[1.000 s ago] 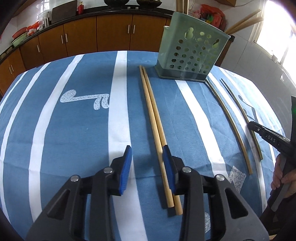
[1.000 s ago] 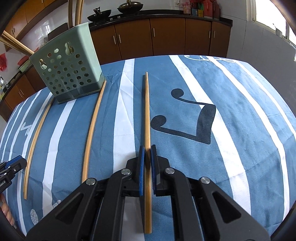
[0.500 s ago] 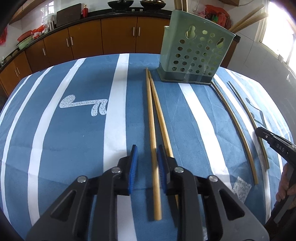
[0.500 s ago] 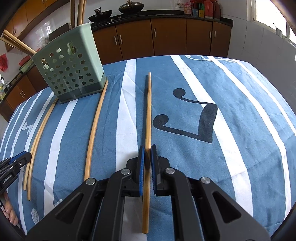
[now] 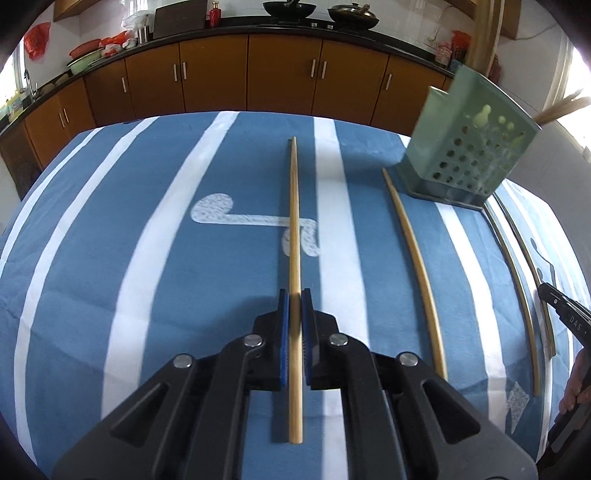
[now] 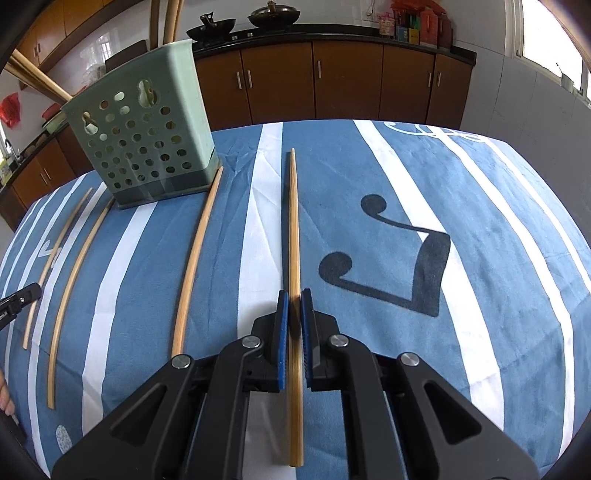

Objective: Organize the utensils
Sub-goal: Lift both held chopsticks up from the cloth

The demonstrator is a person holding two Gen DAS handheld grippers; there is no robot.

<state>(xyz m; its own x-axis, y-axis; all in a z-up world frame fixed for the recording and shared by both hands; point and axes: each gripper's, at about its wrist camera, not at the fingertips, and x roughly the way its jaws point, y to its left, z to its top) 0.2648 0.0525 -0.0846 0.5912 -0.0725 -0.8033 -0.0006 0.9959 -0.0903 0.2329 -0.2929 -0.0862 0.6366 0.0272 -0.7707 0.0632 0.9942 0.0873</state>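
Left gripper [image 5: 294, 295] is closed on one chopstick [image 5: 294, 229]; right gripper [image 6: 294, 295] is closed on another chopstick [image 6: 293, 221], both over the bench [image 5: 110, 229] near the green holder [image 6: 142, 136].

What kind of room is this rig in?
Most likely a home kitchen: brown cabinets under a dark counter, woks on a hob, and a green utensil holder with chopsticks on a blue striped tablecloth.
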